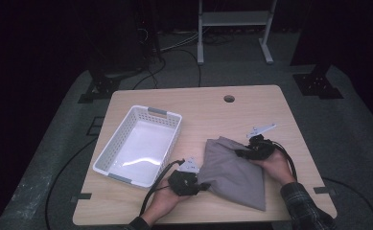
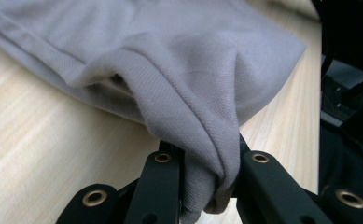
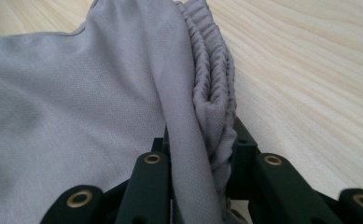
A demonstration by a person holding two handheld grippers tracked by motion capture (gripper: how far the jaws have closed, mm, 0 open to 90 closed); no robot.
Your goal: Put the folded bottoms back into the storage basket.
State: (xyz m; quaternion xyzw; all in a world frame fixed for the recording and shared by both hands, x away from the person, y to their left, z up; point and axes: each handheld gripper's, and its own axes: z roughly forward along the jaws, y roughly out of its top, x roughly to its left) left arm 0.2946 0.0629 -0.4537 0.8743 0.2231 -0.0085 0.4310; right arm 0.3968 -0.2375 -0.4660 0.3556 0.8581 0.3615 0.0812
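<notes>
Standing empty, white basket (image 1: 138,146) beside cloth (image 1: 234,172)

Matt grey knit cloth (image 1: 234,172), pale wood-grain table (image 1: 251,105), glossy white plastic basket (image 1: 126,125).

Dim room, dark walls
Grey floor (image 1: 50,158) with cables; white metal stand (image 1: 234,21) at upper centre; light wooden surface (image 1: 251,112) mid-frame.

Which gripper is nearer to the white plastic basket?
Left. The left gripper grips the grey cloth just beside the white plastic basket; the right gripper grips the cloth's far side.
</notes>
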